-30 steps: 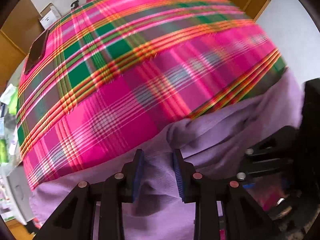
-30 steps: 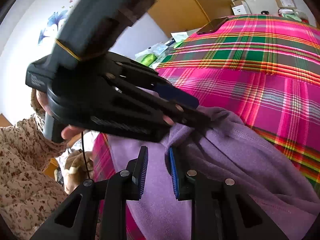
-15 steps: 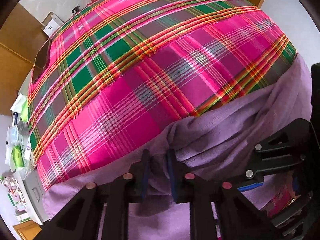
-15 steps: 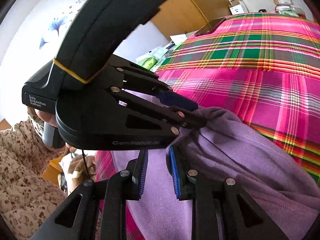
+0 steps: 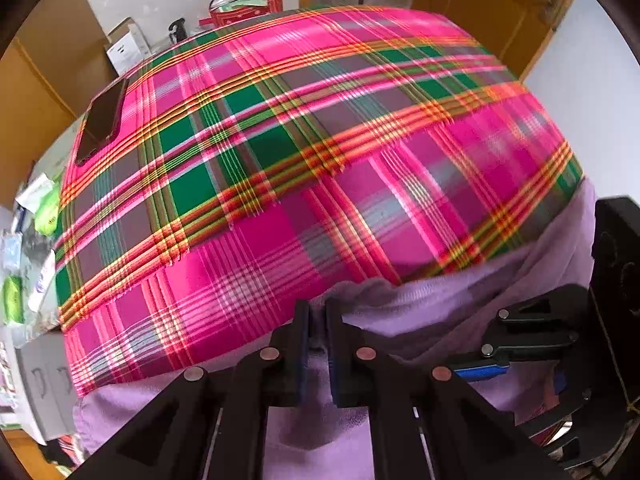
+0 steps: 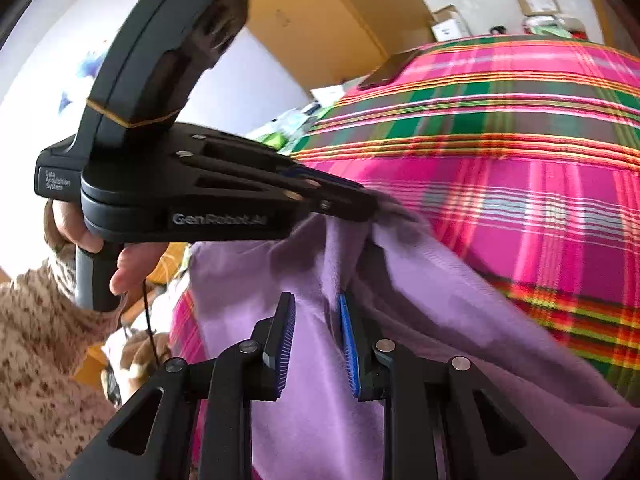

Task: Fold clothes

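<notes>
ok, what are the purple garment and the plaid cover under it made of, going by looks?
Purple garment: looks like fleece or brushed knit, matte with a fuzzy nap, draping in soft thick folds where the left gripper pinches it. Plaid cover: looks like a thin woven cloth, possibly synthetic, with a slight sheen on the pink and visible thread lines. Neither is certain from the pictures.

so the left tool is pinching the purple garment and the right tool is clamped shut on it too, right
Not quite. The left tool is pinching the purple garment, but the right tool is open, its pads apart around the cloth, as the right wrist view shows.
</notes>
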Demonstrator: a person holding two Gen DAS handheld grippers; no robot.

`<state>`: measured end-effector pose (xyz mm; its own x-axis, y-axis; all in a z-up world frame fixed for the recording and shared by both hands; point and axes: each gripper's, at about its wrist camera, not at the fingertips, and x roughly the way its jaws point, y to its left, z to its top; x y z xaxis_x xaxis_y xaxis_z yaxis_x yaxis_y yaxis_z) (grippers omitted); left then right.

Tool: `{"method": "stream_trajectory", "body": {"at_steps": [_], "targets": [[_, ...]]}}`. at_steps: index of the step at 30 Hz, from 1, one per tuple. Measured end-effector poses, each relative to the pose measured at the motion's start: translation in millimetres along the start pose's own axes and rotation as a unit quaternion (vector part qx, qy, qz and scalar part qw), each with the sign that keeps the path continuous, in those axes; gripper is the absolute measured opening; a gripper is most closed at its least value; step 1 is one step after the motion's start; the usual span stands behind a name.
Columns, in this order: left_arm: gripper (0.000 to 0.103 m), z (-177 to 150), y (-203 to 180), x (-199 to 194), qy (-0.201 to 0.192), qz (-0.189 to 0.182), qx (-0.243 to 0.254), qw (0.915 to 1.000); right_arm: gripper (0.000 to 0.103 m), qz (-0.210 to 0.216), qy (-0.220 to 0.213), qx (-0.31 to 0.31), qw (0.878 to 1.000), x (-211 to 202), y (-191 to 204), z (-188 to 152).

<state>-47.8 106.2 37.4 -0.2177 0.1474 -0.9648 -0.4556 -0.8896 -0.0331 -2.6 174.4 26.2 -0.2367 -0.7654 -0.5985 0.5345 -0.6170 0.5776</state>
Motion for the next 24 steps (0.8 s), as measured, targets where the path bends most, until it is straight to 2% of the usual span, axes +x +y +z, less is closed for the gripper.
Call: {"method": "stream_trajectory", "body": {"at_steps": [2, 7, 9, 10, 11, 15, 24], "targets": [[0.008, 3.6, 0.0, 6.0, -0.002, -0.008, -0.008, 0.9999, 0.030, -0.004, 0.004, 0.007, 1.000, 1.3, -2.6, 4.4], [0.007, 5.2, 15.2, 7.1, -0.007, -0.022, -0.013, 0.9997, 0.031, -0.034, 0.008, 0.011, 0.999, 12.3, -6.0, 22.5], [0.006, 8.5, 19.0, 6.8, -0.007, -0.031, -0.019, 0.9993, 0.021, -0.042, 0.004, 0.015, 0.999, 15.0, -8.2, 30.4], [0.005, 10.5, 20.6, 7.9, -0.006, -0.036, -0.022, 0.9991, 0.011, -0.043, 0.005, 0.013, 0.999, 15.5, -8.8, 33.4], [0.005, 12.4, 21.7, 9.1, -0.005, -0.040, -0.024, 0.9989, 0.007, -0.045, 0.005, 0.012, 0.999, 16.1, -9.3, 36.3], [0.005, 20.7, 23.2, 20.2, -0.003, -0.048, -0.028, 0.9985, 0.004, -0.063, 0.000, 0.023, 0.998, 20.0, -19.4, 46.7], [0.002, 31.8, 36.1, 33.1, -0.008, -0.080, -0.051, 0.9954, 0.004, -0.137, 0.000, 0.039, 0.990, 31.9, -39.8, 56.4]]}}
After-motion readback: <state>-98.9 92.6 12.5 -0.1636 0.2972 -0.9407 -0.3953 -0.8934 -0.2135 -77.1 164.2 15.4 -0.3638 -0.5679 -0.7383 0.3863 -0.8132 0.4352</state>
